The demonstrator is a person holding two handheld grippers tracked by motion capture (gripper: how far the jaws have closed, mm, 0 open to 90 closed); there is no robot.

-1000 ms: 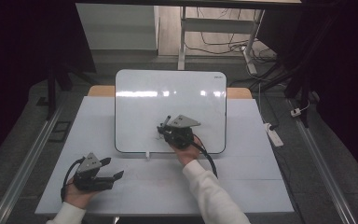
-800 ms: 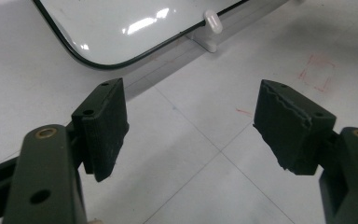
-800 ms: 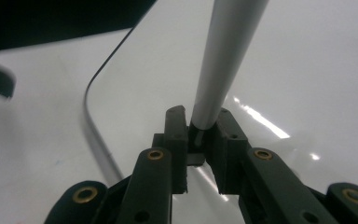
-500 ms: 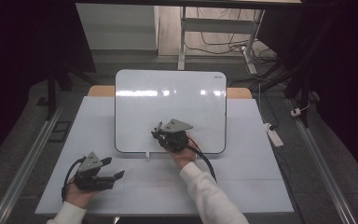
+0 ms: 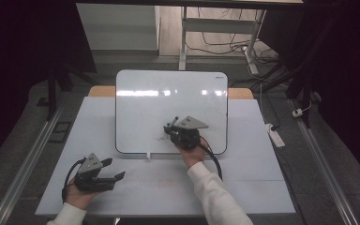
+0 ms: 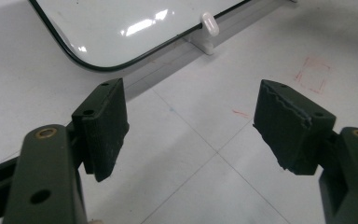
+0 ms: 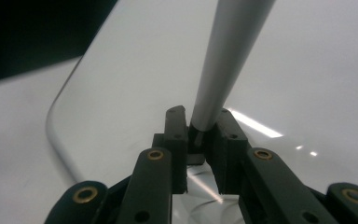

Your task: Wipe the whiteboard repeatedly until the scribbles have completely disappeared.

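At the lower left of the high view we are holding the left gripper [image 5: 115, 169] just above the white bench [image 5: 262, 187], its jaws spread wide with nothing between them. In the left gripper view we are looking past its pads [image 6: 103, 128] at the rounded corner of the whiteboard [image 6: 135, 23] and a small white clip [image 6: 209, 25] at its edge, in the upper part of the frame. Right of centre in the high view, we are keeping the right gripper [image 5: 170, 129] over the lower part of the whiteboard [image 5: 168, 103], clenched on a grey pen [image 7: 223, 65]. That pen is rising from between the jaws toward the top of the right gripper view.
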